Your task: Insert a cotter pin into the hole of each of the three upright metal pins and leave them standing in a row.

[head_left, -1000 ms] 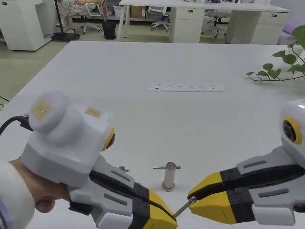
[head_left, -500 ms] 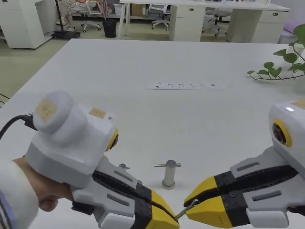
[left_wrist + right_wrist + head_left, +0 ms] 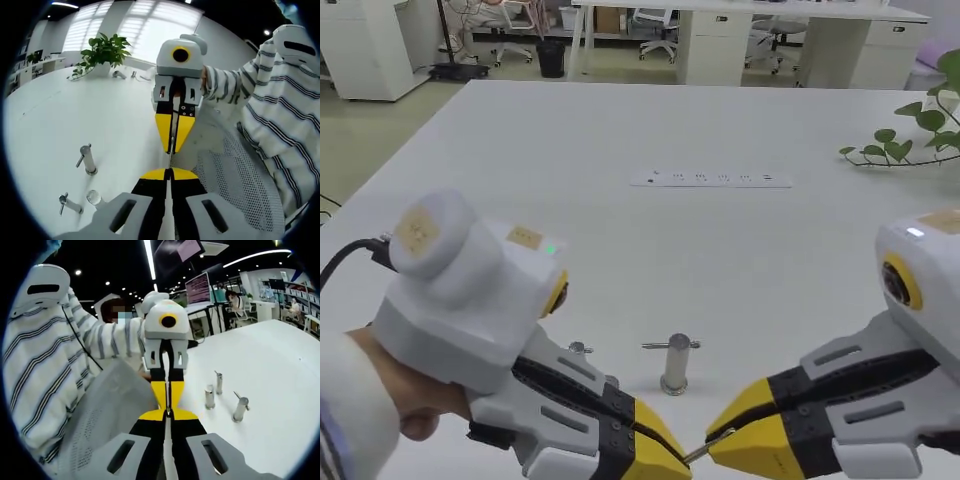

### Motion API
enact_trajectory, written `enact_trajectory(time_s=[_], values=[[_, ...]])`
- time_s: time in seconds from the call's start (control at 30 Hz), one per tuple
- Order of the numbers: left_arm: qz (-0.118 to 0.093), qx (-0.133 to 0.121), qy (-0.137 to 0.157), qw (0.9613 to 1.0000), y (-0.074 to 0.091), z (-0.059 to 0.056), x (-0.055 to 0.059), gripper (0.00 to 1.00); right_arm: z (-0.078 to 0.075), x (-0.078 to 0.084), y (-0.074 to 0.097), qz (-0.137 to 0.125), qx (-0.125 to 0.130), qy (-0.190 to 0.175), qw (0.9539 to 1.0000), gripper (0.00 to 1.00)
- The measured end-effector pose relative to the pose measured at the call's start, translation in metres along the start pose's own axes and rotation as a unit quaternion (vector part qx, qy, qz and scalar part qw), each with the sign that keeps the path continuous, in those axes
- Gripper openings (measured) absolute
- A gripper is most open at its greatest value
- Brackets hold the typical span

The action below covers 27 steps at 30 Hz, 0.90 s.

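Note:
A thin cotter pin (image 3: 706,447) spans the small gap between my two grippers low over the table's near edge. The left gripper (image 3: 665,458) is shut on its straight end. The right gripper (image 3: 720,447) is shut on its looped end. In the left gripper view the cotter pin (image 3: 170,156) runs from my own shut jaw tips up into the right gripper (image 3: 171,146). An upright metal pin (image 3: 674,366) with a cotter pin through its top stands just beyond them. A second metal pin (image 3: 580,350) peeks out behind the left gripper. Three metal pins (image 3: 210,396) stand together in the right gripper view.
A white power strip (image 3: 710,181) lies mid-table and a leafy plant (image 3: 910,140) reaches in at the right edge. Desks and office chairs (image 3: 655,30) stand beyond the table. My striped sleeve (image 3: 260,115) and a mesh chair (image 3: 225,170) sit close behind the grippers.
Both grippers have sunk slightly toward the near edge, still joined by the cotter pin. The standing metal pin has not moved.

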<state>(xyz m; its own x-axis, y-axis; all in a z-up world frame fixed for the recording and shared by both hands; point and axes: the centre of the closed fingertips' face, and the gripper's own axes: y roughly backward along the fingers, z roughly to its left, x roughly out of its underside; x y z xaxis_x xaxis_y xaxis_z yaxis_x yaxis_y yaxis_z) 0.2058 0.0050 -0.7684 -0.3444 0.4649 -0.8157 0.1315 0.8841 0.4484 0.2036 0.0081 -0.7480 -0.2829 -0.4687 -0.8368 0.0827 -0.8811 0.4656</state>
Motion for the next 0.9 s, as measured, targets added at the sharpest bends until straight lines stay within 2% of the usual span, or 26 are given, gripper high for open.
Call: enact_trajectory(time_s=[0.2,0.3,0.4,0.5,0.57,0.77,0.83,0.9], values=[[-0.007,-0.002,-0.004,1.0000,0.000,0.001,0.000,0.01,-0.001,0.000,0.000,-0.010,0.007,0.003,0.9999,0.04],[-0.018,-0.008,-0.021,0.9996,0.001,0.002,-0.001,0.01,-0.003,0.000,0.002,-0.022,0.015,0.004,0.9997,0.04],[-0.028,-0.020,-0.024,0.9991,0.005,0.007,-0.002,0.02,-0.009,-0.004,0.004,-0.050,0.028,-0.006,0.9983,0.04],[-0.029,-0.047,-0.030,0.9980,0.012,0.017,0.004,0.06,-0.014,-0.006,0.008,-0.074,0.039,-0.013,0.9964,0.04],[-0.036,-0.057,-0.029,0.9973,0.018,0.020,0.007,0.09,-0.017,-0.003,0.009,-0.080,0.047,-0.013,0.9957,0.04],[-0.056,-0.113,-0.022,0.9918,0.036,0.036,0.013,0.15,-0.025,0.000,0.008,-0.097,0.061,-0.013,0.9934,0.04],[-0.068,-0.139,-0.019,0.9877,0.043,0.045,0.013,0.17,-0.028,-0.001,0.007,-0.101,0.067,-0.011,0.9926,0.04],[-0.088,-0.165,-0.022,0.9822,0.049,0.054,0.011,0.20,-0.033,-0.003,0.005,-0.108,0.072,-0.011,0.9914,0.04]])
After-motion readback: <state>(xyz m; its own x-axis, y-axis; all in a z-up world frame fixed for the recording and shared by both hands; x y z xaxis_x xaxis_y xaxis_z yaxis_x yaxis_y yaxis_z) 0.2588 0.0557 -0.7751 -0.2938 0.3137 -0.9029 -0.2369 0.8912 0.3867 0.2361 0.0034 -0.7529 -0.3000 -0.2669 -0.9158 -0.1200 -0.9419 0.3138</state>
